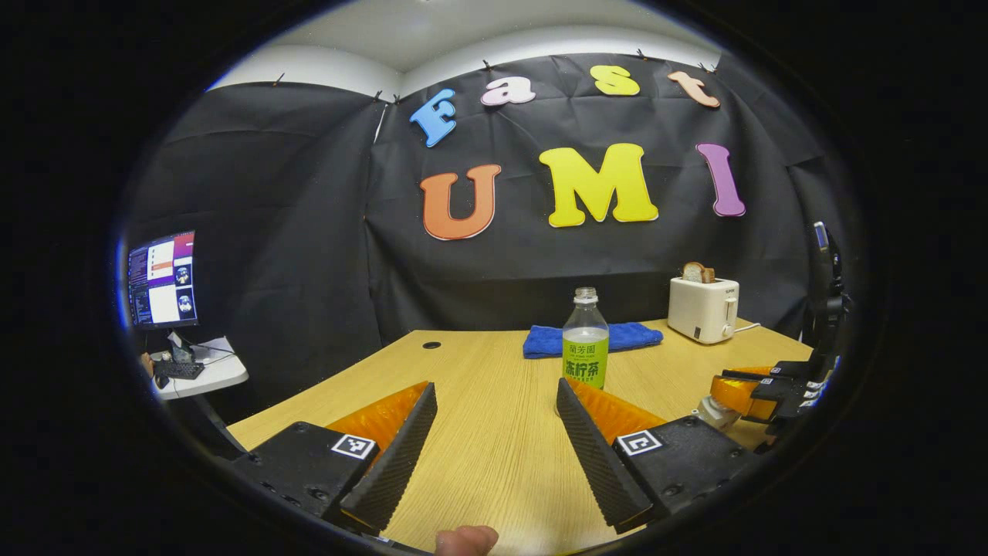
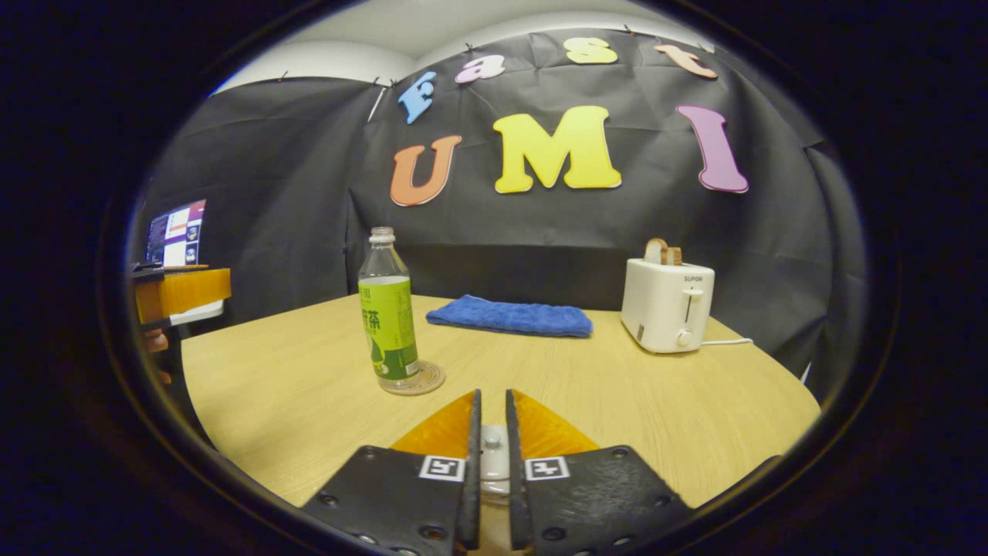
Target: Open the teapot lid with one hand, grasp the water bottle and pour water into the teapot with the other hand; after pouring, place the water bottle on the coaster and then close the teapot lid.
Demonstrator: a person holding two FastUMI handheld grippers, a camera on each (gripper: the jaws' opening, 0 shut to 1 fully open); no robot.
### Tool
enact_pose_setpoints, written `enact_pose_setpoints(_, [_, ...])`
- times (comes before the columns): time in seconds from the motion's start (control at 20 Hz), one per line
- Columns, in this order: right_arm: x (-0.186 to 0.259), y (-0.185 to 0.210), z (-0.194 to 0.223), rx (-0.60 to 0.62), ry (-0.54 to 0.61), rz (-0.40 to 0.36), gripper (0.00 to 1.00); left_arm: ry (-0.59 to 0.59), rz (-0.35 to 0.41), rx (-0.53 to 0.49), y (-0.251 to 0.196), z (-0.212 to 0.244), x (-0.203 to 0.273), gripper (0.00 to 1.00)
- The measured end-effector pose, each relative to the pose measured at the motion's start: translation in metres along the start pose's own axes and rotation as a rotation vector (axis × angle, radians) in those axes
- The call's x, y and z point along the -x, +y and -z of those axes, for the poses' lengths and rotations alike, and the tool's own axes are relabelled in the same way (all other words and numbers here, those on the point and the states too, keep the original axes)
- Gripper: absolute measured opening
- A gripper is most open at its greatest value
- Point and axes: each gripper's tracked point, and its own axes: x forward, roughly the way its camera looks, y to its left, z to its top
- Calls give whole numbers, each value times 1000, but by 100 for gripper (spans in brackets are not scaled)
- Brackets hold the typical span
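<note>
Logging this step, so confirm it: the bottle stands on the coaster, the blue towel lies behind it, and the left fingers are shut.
Not quite. The bottle does stand on the coaster with the towel behind it, but the left gripper has its fingers wide open, as the left gripper view shows.

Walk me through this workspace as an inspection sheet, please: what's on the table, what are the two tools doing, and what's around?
Surface: wooden table, looks clean.
Job's things: water bottle upright on the coaster; teapot lid, its white knob sits between the right tool's fingers.
Clutter: blue towel lying flat; white toaster with bread in it.
Grippers: left tool open, holding nothing, pointing at the bottle; right tool closed on the lid knob.
Cables: toaster cord running off to the right.
Surroundings: black cloth wall; lit monitor over a small side desk.
</note>
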Motion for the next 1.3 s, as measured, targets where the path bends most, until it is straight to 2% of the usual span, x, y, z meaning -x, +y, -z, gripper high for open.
enact_pose_setpoints(0.1, [3,-4,-10,8,-27,20,29,-8,11,6,-5,-5,2,98])
enact_pose_setpoints(0.2, [11,1,-26,-8,-50,8,34,-13,34,22,-12,-12,4,98])
enact_pose_setpoints(0.25, [20,1,-38,-3,-70,14,49,-25,41,34,-13,-19,5,98])
enact_pose_setpoints(0.3, [28,-2,-51,10,-98,32,57,-36,52,43,-17,-27,6,98])
enact_pose_setpoints(0.35, [37,-6,-63,24,-121,55,70,-42,63,48,-21,-32,7,97])
enact_pose_setpoints(0.5, [63,-11,-83,31,-157,102,75,-56,89,43,-34,-44,14,97])
enact_pose_setpoints(0.6, [81,-14,-91,26,-172,127,92,-52,108,30,-47,-46,18,97])
enact_pose_setpoints(0.65, [90,-18,-94,26,-181,144,97,-51,116,35,-53,-47,22,97])
enact_pose_setpoints(0.75, [106,-21,-99,14,-197,173,97,-68,145,50,-67,-53,29,98])
enact_pose_setpoints(1.05, [142,-23,-107,6,-233,240,96,-89,159,45,-71,-58,47,97])
enact_pose_setpoints(1.3, [150,-19,-105,1,-249,260,96,-101,165,26,-73,-61,62,97])
